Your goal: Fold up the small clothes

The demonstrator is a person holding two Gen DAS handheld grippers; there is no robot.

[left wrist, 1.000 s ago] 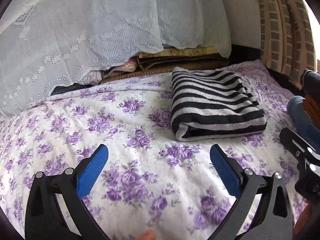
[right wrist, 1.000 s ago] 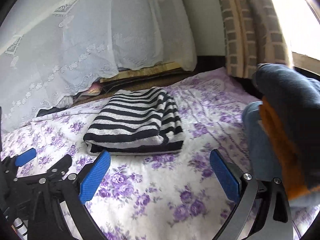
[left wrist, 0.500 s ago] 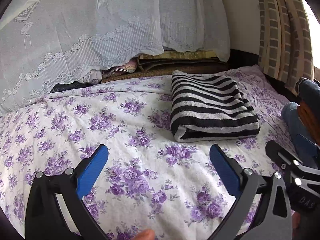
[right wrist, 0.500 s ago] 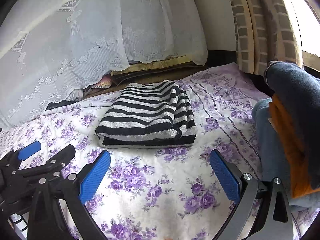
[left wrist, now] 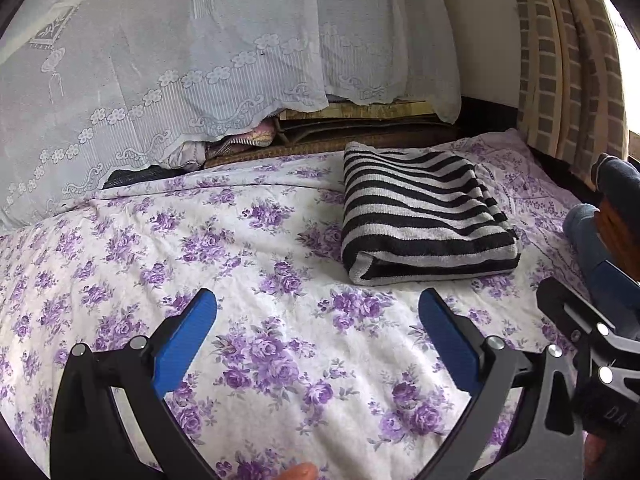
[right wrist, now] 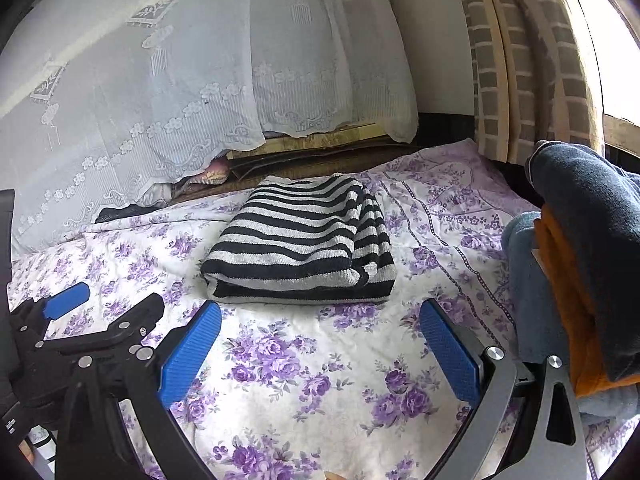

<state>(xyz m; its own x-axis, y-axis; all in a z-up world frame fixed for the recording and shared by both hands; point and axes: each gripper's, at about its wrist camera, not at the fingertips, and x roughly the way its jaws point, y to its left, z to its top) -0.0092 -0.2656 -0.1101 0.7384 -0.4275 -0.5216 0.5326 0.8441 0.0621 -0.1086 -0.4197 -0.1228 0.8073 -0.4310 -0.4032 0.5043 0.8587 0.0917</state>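
A black-and-white striped garment (left wrist: pixel 424 216) lies folded in a neat block on the purple-flowered bedsheet (left wrist: pixel 240 280). It also shows in the right wrist view (right wrist: pixel 304 240). My left gripper (left wrist: pixel 316 332) is open and empty, held above the sheet a little in front of the garment and to its left. My right gripper (right wrist: pixel 320 340) is open and empty, just in front of the garment's near edge. The left gripper (right wrist: pixel 80 336) shows at the lower left of the right wrist view.
A stack of folded clothes, dark blue over orange over light blue (right wrist: pixel 580 272), stands at the right. A white lace curtain (left wrist: pixel 200 60) hangs behind the bed over piled items. A checked curtain (right wrist: pixel 520 80) hangs at the back right.
Both grippers have drawn back and up from the striped garment, which now looks farther away. The garment has not moved. Both stay open.
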